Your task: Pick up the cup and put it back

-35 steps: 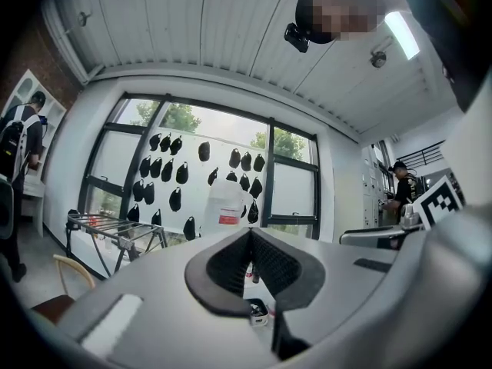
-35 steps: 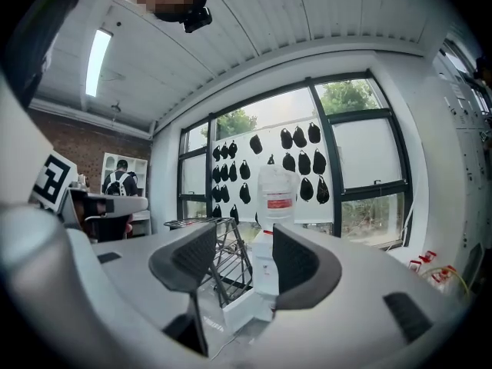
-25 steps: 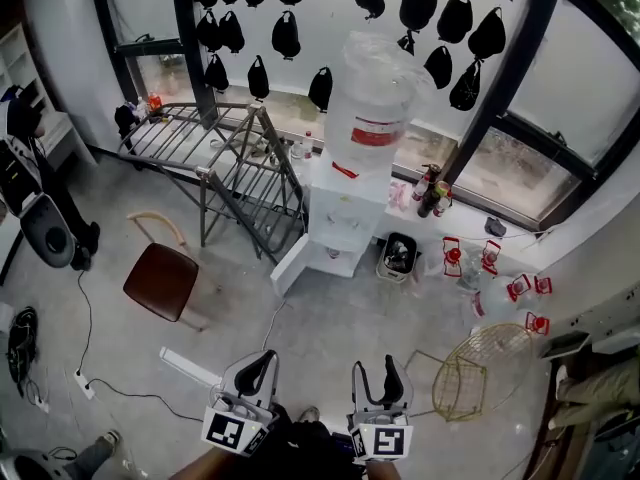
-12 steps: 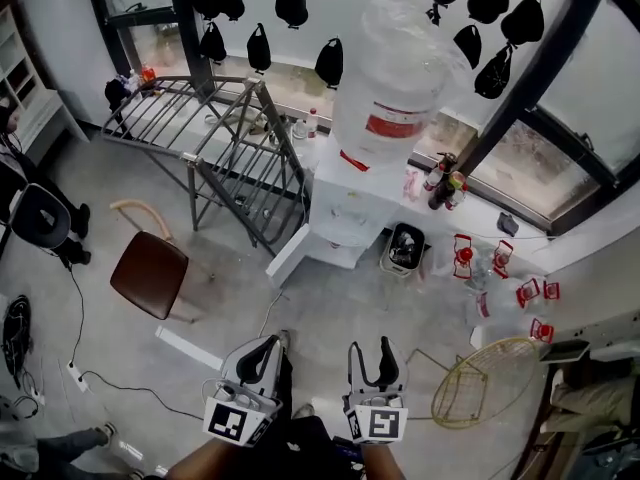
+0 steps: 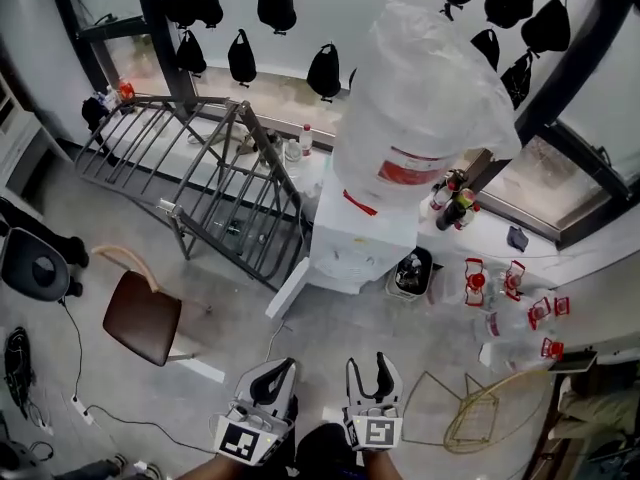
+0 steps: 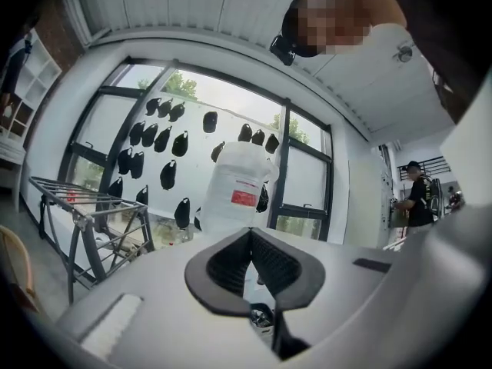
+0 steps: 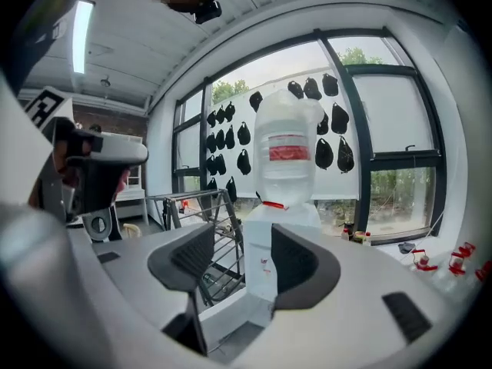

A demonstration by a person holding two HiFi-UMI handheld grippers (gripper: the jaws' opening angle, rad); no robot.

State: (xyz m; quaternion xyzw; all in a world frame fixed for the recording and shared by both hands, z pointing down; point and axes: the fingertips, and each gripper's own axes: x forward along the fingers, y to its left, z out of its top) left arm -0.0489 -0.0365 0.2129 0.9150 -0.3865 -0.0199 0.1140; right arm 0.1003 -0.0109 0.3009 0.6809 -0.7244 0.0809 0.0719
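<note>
Dispenser [image 5: 360, 243] now closer to left tongs [image 5: 283, 367], right tongs [image 5: 369, 360]

Ahead of my left gripper [image 5: 280, 368] and right gripper [image 5: 367, 364], the bottle [image 5: 420, 98] sits on the water dispenser [image 5: 355, 243]. The drying rack [image 5: 200, 168] stands left of it, the chair [image 5: 145, 318] nearer me, the wire basket [image 5: 490, 408] to the right.

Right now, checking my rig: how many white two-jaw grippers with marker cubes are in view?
2: the left gripper at bottom centre, jaws together, and the right gripper beside it, jaws apart.
</note>
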